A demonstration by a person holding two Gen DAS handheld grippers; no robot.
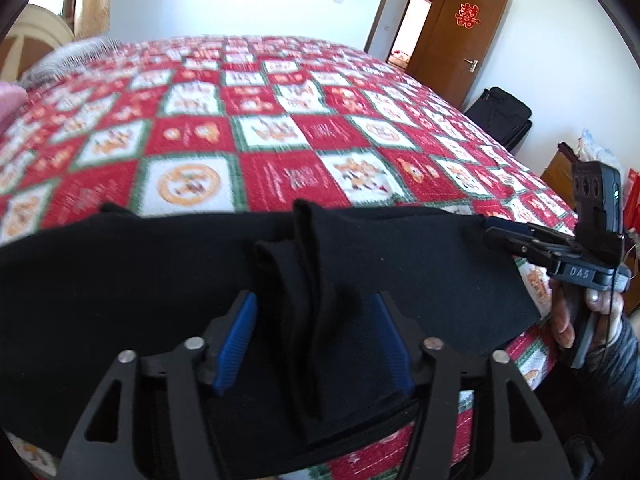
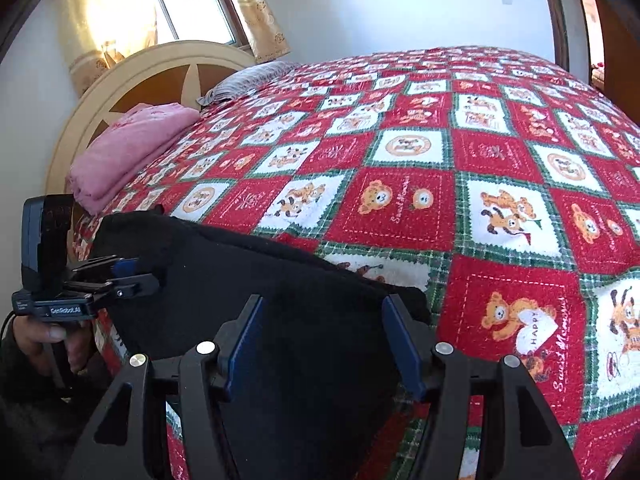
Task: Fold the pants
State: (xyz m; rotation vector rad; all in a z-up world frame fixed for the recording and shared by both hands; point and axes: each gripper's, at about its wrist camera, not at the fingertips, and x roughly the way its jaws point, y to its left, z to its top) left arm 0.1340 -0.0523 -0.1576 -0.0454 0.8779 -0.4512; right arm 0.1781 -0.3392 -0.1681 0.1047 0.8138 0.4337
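Black pants lie along the near edge of the bed, also seen in the right wrist view. My left gripper is open, its blue pads either side of an upright fold of the black cloth. In the right wrist view it shows at the left by the pants' left end. My right gripper is open over the pants' right end, cloth between its blue pads. In the left wrist view it shows at the right, touching the cloth's far right corner.
The bed has a red, white and green checked blanket. A folded pink blanket and a striped pillow lie by the headboard. A brown door and a black bag stand beyond the bed.
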